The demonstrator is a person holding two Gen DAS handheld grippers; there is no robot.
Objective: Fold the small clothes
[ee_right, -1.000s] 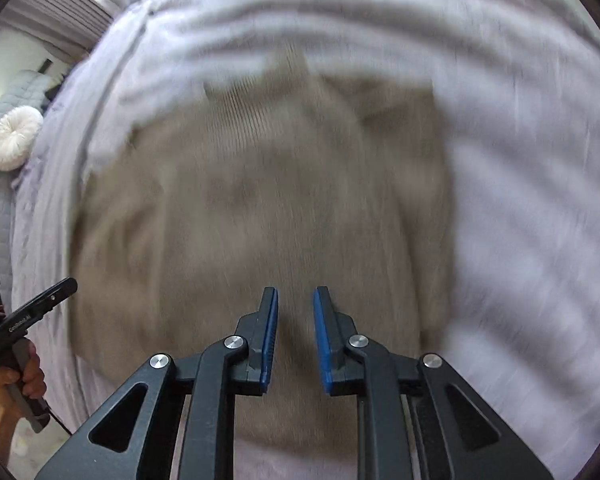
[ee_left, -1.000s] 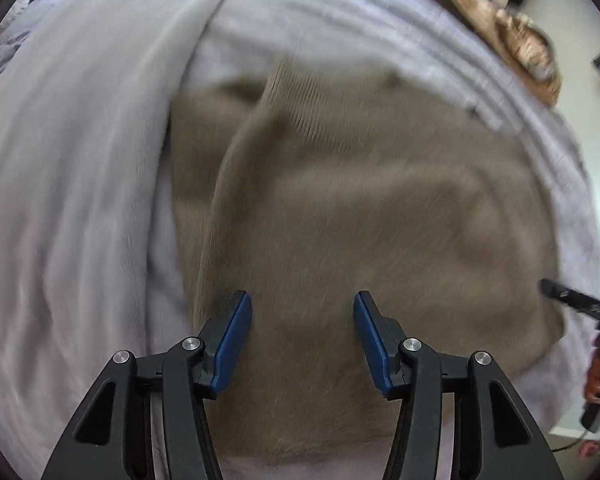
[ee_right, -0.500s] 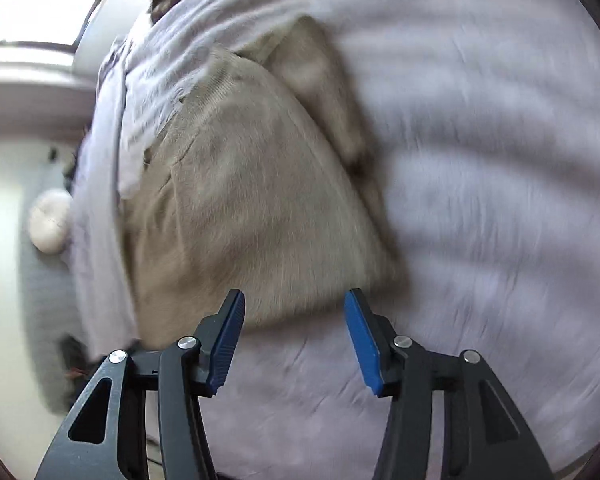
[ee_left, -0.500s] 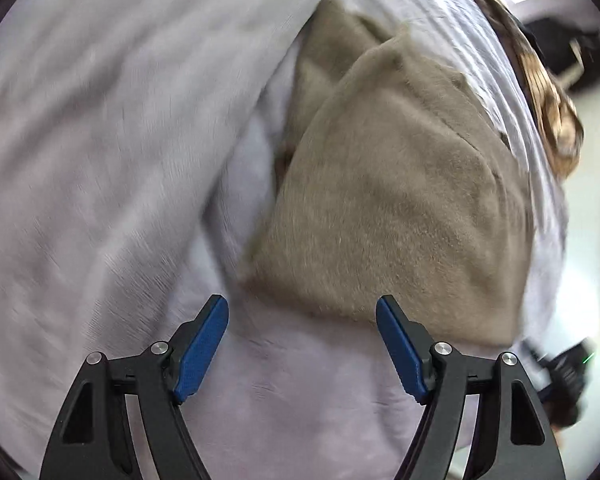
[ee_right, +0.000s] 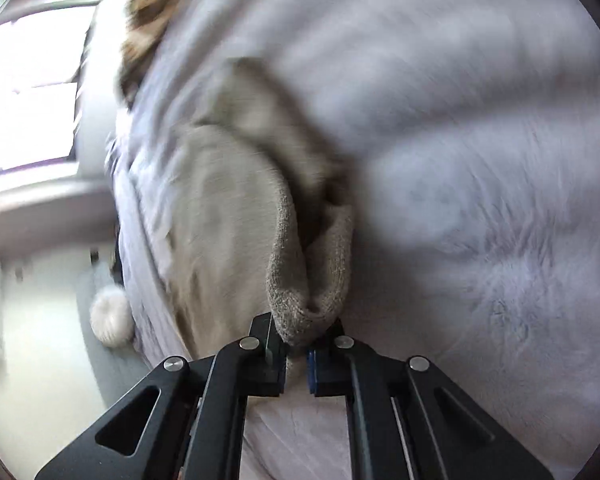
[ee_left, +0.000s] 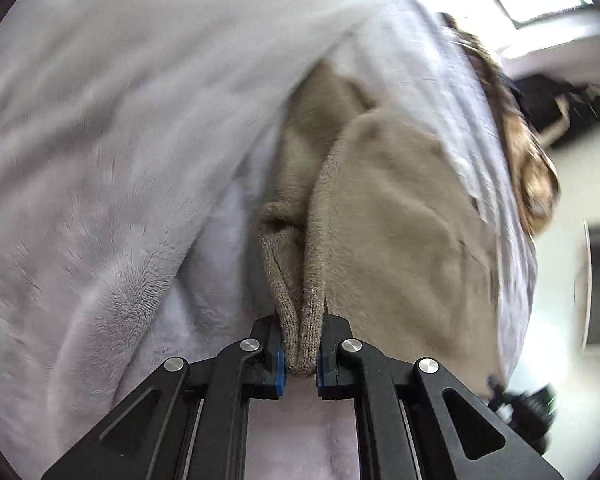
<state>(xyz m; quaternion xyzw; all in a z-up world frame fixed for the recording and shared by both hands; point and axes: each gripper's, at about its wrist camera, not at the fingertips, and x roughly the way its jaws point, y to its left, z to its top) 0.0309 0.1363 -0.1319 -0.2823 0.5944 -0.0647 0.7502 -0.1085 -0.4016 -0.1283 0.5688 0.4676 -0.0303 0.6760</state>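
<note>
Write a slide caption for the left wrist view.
Left gripper shut on a corner of the tan knit garment lying on a pale fleece blanket.

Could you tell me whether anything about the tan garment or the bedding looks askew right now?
Nothing stands out. The tan knit garment lies on the lilac blanket, one corner bunched in the left gripper, another in the right gripper, as folding requires. Blur hides detail.

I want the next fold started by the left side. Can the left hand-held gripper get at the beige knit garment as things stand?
Yes, it looks so: the left hand-held gripper has just closed on a bunched corner of the beige knit garment, nothing lying between them on the grey blanket.
</note>
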